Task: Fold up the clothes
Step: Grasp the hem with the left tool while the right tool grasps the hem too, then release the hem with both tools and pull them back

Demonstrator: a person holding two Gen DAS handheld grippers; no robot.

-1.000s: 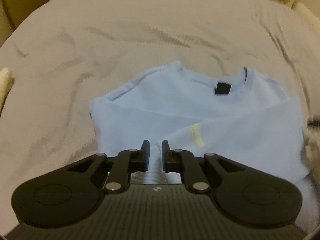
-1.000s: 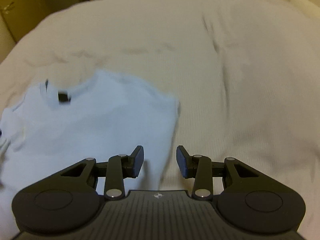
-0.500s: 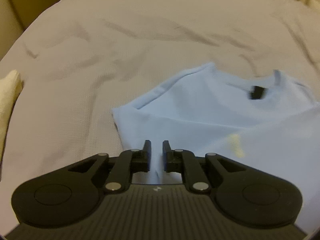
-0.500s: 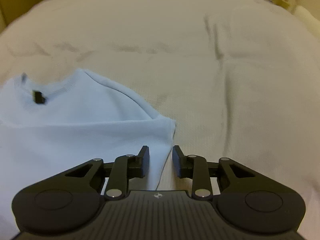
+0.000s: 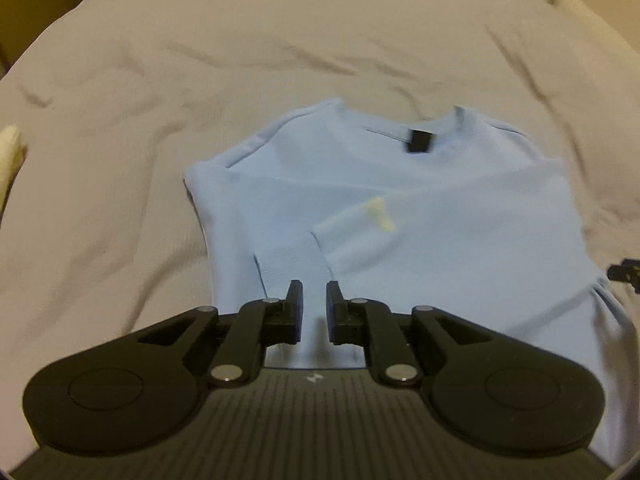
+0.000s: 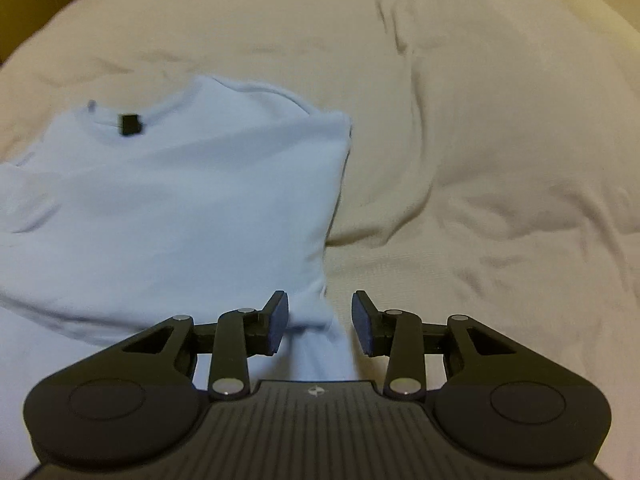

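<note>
- I take the light blue shirt as my landmark; it lies flat on the pale bedspread, with its collar on the side away from me.
- A small black label sits inside the collar, at the shirt's far edge.
- Both sides of the shirt are folded in over its middle, and a ribbed cuff lies on top, on the side of the shirt nearest my left tool.
- A small pale yellow mark shows on the folded sleeve, about midway between the label and the cuff.
- My left gripper hangs over the near edge of the shirt, just on my side of the cuff; its jaws stand almost together with a narrow slit between them, and I cannot see any cloth pinched in that slit.
- My right gripper is at the shirt's near right corner, where the folded edge meets the bedspread; its jaws are opening, and a bit of the shirt's edge shows in the gap between them, with neither pad pressing on it.
- Past the shirt's right edge the bedspread is rumpled into deep creases.
</note>
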